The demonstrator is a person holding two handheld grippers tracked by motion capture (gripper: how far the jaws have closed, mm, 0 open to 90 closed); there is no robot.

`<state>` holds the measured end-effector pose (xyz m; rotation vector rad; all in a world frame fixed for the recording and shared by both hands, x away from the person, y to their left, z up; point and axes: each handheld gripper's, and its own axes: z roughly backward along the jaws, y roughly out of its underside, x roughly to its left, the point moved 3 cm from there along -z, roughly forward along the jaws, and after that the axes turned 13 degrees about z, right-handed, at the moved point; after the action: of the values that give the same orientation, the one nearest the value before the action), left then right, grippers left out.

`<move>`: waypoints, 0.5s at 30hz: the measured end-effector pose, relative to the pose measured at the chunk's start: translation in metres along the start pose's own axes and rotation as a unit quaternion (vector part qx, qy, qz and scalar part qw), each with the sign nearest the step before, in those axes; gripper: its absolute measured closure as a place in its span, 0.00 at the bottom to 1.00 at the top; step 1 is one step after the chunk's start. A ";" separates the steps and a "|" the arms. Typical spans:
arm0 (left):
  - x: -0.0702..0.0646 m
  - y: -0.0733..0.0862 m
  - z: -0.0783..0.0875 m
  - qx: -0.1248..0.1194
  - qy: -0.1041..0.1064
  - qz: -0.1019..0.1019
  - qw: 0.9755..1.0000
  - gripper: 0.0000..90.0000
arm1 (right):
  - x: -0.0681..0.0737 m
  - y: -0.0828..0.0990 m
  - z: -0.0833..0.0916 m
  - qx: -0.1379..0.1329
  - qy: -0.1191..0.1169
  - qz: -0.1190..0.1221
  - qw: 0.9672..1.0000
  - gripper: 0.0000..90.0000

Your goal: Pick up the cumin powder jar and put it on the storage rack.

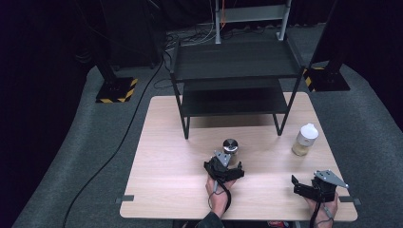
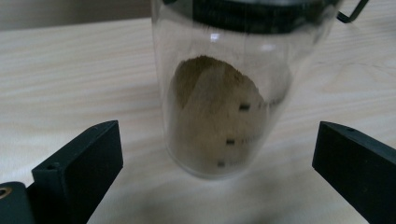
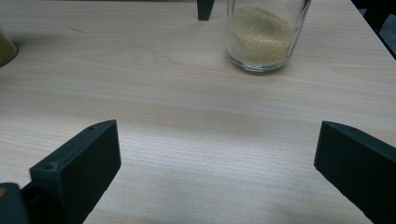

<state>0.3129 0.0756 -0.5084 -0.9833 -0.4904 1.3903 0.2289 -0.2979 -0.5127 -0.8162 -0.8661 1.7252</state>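
Observation:
A glass jar with a metal lid [image 1: 230, 147] holds brown powder and stands upright at the table's middle. My left gripper [image 1: 222, 167] sits just in front of it, open. In the left gripper view the jar [image 2: 223, 98] stands close ahead between the two spread jaws, touching neither. A second jar with a white cap [image 1: 304, 139] holds pale yellow grains and stands at the table's right side. My right gripper [image 1: 304, 186] is open near the front right corner. The right gripper view shows that grain jar [image 3: 261, 35] farther off, ahead and to the right.
A black two-tier metal shelf [image 1: 235, 76] stands on the far half of the light wooden table [image 1: 166, 161]. One shelf leg [image 3: 204, 9] reaches the tabletop left of the grain jar. Two black stands with hazard-striped bases [image 1: 115, 90] and a cable lie on the grey floor.

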 end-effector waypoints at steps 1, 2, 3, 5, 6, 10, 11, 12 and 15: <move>0.000 -0.001 -0.001 0.000 0.000 0.002 1.000 0.01 | 0.000 0.000 0.000 0.000 0.000 0.000 1.000 0.00; -0.001 -0.001 -0.003 -0.002 -0.001 0.004 1.000 0.01 | 0.000 0.000 0.000 0.000 0.000 0.000 1.000 0.00; -0.001 -0.001 -0.003 -0.002 -0.001 0.004 1.000 0.01 | 0.000 0.000 0.000 0.000 -0.001 0.000 1.000 0.00; -0.002 -0.002 -0.006 -0.005 -0.002 0.004 1.000 0.01 | 0.000 0.000 0.000 -0.001 0.000 0.000 1.000 0.00; -0.002 -0.003 -0.007 -0.006 -0.003 0.004 1.000 0.01 | 0.000 0.000 0.000 -0.001 0.000 0.000 1.000 0.00; -0.004 -0.004 -0.011 -0.010 -0.005 0.007 1.000 0.04 | 0.000 0.000 0.000 -0.001 -0.001 0.001 1.000 0.00; -0.004 -0.004 -0.012 -0.011 -0.006 0.008 1.000 0.04 | 0.000 0.000 0.000 -0.001 -0.001 0.001 1.000 0.00; -0.004 -0.005 -0.012 -0.012 -0.001 0.006 1.000 0.06 | 0.000 0.000 0.000 -0.001 -0.001 0.001 1.000 0.00; -0.005 -0.004 -0.014 -0.019 0.001 -0.005 1.000 0.32 | 0.000 0.000 0.000 -0.001 0.000 0.001 1.000 0.00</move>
<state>0.3260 0.0676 -0.5116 -1.0122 -0.5214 1.3748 0.2282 -0.2977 -0.5129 -0.8204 -0.8675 1.7263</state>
